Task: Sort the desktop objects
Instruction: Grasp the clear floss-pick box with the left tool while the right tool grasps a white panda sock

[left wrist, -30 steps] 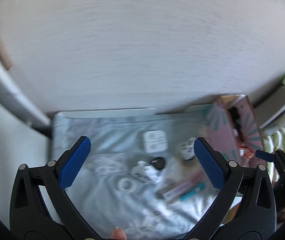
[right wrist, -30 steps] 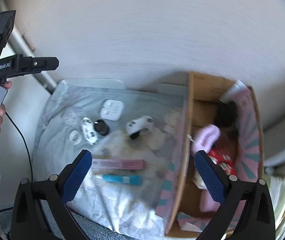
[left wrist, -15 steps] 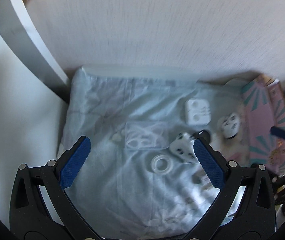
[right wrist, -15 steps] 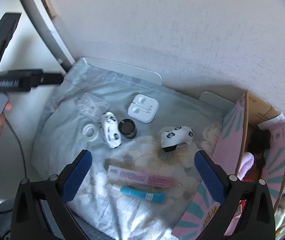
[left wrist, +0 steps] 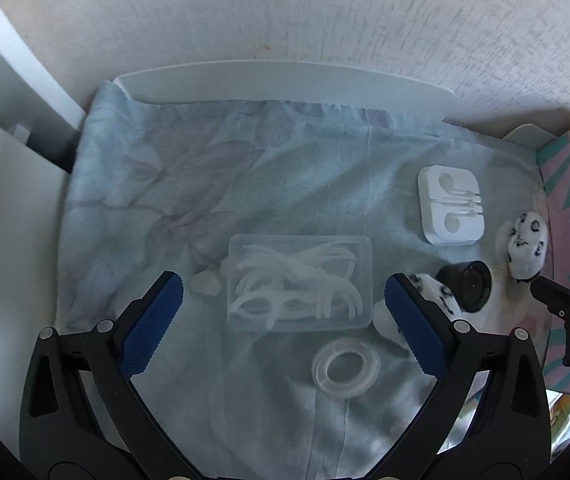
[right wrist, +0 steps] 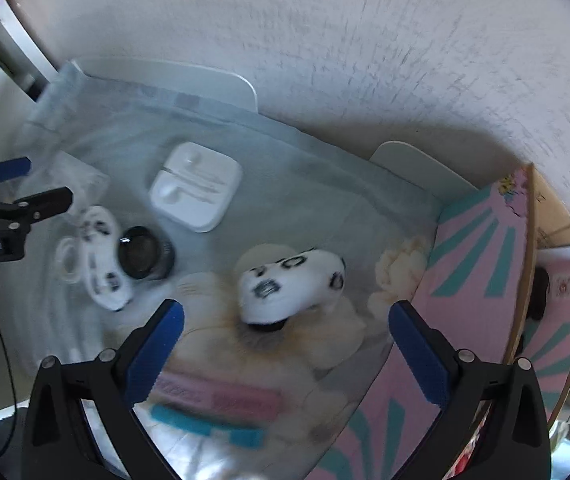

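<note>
- We found our left tongs spread wide and empty above the blue floral cloth that covered the surface, with the clear plastic box of white loops lying straight ahead between the two blue pads.
- The box's long axis ran across the gap from pad to pad, so in our judgement the tongs would have to close on its short ends or turn first to take the narrower sides.
- A clear tape ring lay on the cloth just nearer the camera than the box, and a small white piece sat just beside the box's left end.
- Our right tongs were also wide open and held nothing; the white spotted toy lay directly ahead between its pads, its long axis tilted slightly up toward the right.
- The left tongs were clearly nearer the box, the right nearer that toy and the pink striped carton at the right edge, which we took to be the sorting bin.
- Only the right view showed the pink packet and the teal tube near the camera, and the carton's brown inside.
- Both views showed the white earphone case, the black jar and a second spotted toy beside that jar.
</note>
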`<state>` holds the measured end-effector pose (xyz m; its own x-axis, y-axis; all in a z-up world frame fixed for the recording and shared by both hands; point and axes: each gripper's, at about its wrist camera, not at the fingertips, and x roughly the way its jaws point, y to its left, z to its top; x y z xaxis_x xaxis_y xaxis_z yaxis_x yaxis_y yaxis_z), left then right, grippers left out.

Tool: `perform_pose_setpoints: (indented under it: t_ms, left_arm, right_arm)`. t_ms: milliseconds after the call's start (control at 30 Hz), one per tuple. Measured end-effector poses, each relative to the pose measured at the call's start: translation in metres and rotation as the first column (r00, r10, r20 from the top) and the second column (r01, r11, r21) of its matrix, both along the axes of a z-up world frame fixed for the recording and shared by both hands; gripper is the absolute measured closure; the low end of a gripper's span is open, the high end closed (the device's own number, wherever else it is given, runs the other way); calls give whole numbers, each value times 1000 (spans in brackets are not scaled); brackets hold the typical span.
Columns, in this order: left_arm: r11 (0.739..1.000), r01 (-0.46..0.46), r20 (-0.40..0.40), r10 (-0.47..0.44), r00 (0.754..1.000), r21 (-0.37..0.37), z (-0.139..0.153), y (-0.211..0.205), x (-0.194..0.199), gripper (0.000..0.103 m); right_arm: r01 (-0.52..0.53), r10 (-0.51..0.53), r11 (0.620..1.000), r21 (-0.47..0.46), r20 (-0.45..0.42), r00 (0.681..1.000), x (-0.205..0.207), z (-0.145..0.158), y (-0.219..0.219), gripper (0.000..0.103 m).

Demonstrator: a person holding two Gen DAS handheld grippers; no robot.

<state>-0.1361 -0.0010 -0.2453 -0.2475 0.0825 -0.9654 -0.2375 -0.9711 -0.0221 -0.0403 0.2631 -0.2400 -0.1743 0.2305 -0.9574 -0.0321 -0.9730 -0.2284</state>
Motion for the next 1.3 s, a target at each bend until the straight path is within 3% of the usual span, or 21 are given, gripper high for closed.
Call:
perform_pose_setpoints:
  t_ms: [200, 400, 533, 600, 700, 800, 1300]
  left_arm:
    - [1000, 10, 14, -10, 1000, -29, -14, 9, 5, 6]
    - [1000, -18, 31, 18, 999, 1, -23, 8, 9, 22]
    - [1000, -6, 15, 6, 1000, -5, -22, 10, 14, 23]
    - [1000, -4, 11, 4, 1000, -2, -22, 10, 17, 24]
    - [1000, -3, 5, 3, 1000, 1, -21, 11, 21, 24]
    - [1000, -1, 1, 1, 1000, 3, -21, 12, 24, 24]
    - [998, -65, -23, 66, 998, 26, 3, -7, 39, 24]
  right_arm:
    - [-24, 22, 999, 34, 42, 999, -6, -17, 4, 1]
    - [-44, 41, 997, 64, 61, 997, -9, -27, 5, 1]
    - [-45, 42, 998, 51, 63, 997, -10, -29, 7, 6]
    - [-34, 32, 999, 35, 65, 997, -10, -32, 11, 13]
    - [-12, 13, 1000, -9, 72, 997, -10, -34, 16, 32]
    - [7, -3, 998, -65, 60, 998, -11, -31, 19, 41]
    - [13, -10, 996, -87, 43, 999, -13, -11, 9, 45]
